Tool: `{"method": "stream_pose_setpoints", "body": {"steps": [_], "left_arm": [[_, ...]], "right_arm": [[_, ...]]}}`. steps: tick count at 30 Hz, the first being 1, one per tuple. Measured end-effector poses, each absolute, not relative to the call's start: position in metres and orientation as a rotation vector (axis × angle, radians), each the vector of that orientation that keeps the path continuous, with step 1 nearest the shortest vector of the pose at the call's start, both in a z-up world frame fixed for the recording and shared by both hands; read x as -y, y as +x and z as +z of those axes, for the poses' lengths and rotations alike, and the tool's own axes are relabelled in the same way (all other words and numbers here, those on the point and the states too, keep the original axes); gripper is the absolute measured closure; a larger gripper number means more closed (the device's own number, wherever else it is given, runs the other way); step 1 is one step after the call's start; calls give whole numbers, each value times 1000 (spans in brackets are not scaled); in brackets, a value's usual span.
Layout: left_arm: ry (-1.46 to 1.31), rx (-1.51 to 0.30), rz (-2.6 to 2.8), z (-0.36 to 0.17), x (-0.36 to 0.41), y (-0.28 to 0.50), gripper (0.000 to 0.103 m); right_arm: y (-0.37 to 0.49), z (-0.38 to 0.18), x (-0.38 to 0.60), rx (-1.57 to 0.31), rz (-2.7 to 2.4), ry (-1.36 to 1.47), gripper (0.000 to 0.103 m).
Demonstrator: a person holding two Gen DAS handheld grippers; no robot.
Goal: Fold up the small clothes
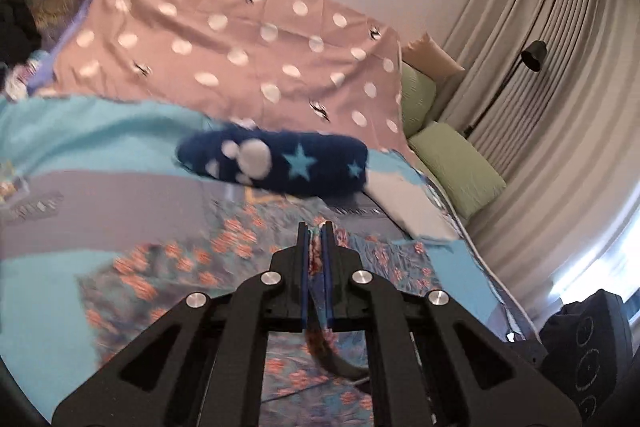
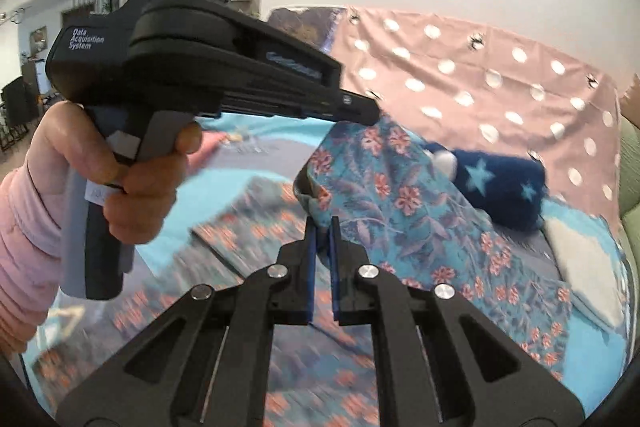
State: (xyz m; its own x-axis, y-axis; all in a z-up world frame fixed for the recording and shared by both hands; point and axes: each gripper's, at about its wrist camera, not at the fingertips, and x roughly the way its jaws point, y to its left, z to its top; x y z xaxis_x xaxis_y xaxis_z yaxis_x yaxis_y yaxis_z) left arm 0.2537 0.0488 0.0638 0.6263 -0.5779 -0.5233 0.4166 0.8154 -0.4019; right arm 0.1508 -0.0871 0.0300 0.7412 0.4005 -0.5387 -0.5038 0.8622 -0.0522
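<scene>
Both grippers, left gripper and right gripper, have their fingers clamped on the floral garment. Folding looks barely begun: the cloth hangs lifted off the bed, no crease visible.

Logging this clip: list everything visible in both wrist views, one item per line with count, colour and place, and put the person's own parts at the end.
floral garment: one, teal with pink flowers, lifted off the bed, pinched by both grippers
navy plush item: one, dark blue with light stars and white spots, on the bed beyond the garment
bed cover: one, light blue with grey panels, under everything
dotted cloth: one, dusty pink with white dots, draped at the far side of the bed
pillows: two, green, at the bed's right end
curtains: beige, right wall
floor lamp: one, black, before the curtains
left gripper: black, shut on the floral garment
right gripper: black, shut on the floral garment
left hand: one, pink sleeve, holding the left gripper's handle
</scene>
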Motion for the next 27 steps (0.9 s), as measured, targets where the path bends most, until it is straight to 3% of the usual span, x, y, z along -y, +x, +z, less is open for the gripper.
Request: {"method": "stream_pose_setpoints", "body": {"steps": [7, 16, 22, 26, 27], "left_arm": [[-197, -719, -465, 60, -98, 263, 97], [-148, -858, -279, -22, -127, 284, 95], [-114, -835, -291, -31, -118, 254, 83], [-19, -804, -435, -25, -70, 226, 59], [6, -800, -464, -27, -57, 221, 57]], "right_arm": [[170, 20, 35, -587, 600, -167, 97], [179, -31, 67, -788, 562, -172, 88], [155, -50, 159, -880, 372, -55, 87], [164, -60, 200, -933, 353, 128, 87], [167, -62, 202, -934, 356, 164, 87]]}}
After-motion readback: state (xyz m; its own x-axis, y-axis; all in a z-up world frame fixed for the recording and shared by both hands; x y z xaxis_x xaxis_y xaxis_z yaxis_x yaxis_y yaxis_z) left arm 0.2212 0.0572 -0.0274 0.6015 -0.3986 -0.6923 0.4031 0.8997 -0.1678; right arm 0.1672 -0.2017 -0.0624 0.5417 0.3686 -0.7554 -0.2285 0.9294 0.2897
